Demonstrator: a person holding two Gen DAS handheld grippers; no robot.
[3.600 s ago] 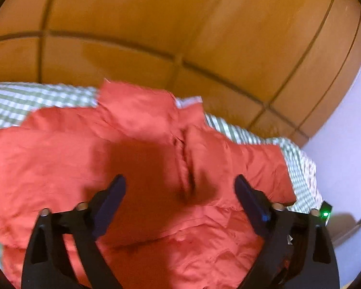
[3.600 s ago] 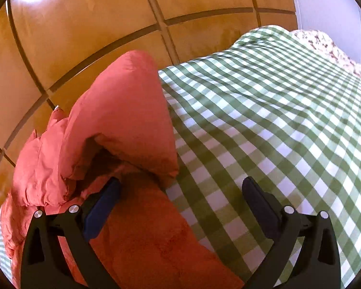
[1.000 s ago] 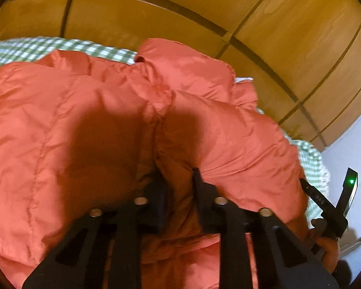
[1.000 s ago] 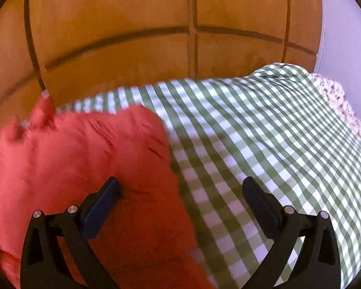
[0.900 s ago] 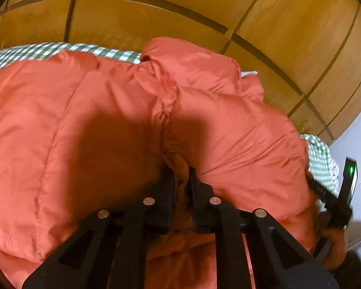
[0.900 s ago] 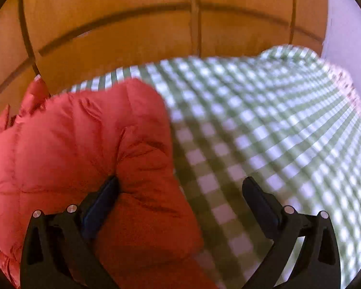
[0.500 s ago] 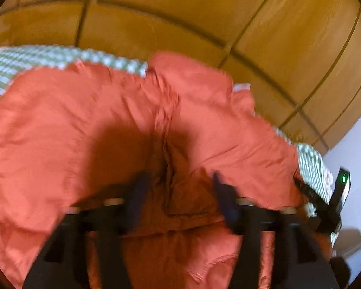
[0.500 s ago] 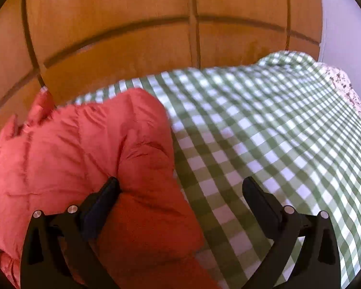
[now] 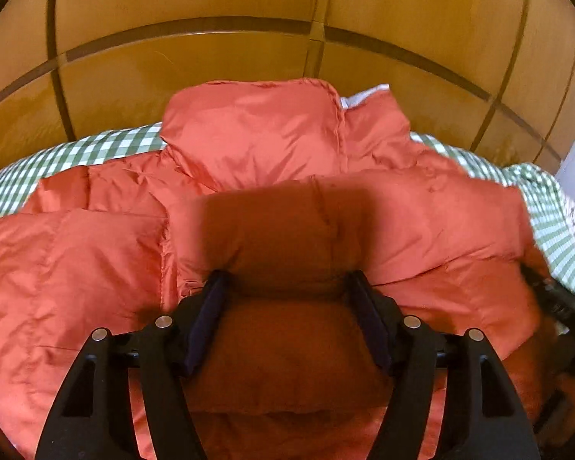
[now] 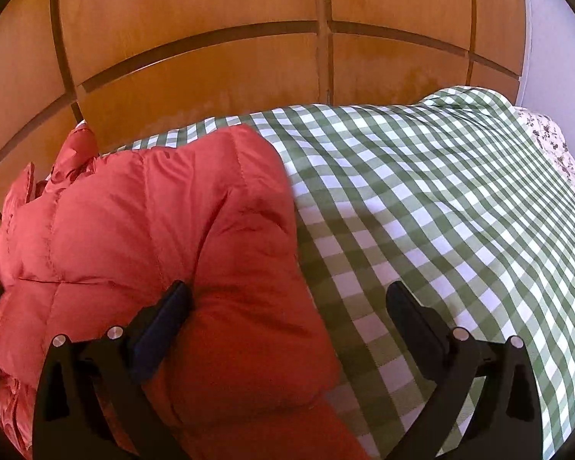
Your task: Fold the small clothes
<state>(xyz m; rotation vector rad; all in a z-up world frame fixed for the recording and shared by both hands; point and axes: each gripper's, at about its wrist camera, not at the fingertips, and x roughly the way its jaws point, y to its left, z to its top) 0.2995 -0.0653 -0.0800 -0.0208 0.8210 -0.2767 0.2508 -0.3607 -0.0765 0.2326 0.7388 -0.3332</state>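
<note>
A red puffy jacket (image 9: 272, 176) lies on a green and white checked bedspread (image 9: 96, 149). My left gripper (image 9: 289, 287) is open just above the jacket's middle, over a folded panel, with nothing between its fingers. In the right wrist view the jacket (image 10: 153, 230) fills the left half, one side folded over. My right gripper (image 10: 287, 299) is open; its left finger rests against the jacket's fold and its right finger hangs over the bedspread (image 10: 441, 211).
A wooden panelled wall (image 10: 211, 38) stands close behind the bed. A floral fabric (image 10: 556, 153) lies at the far right edge. The other gripper's black body (image 9: 563, 306) shows at the right of the left wrist view.
My left gripper was shut on a jacket fold a second ago; it has let go, opened and drawn back. The right gripper stayed open beside the jacket's edge.
</note>
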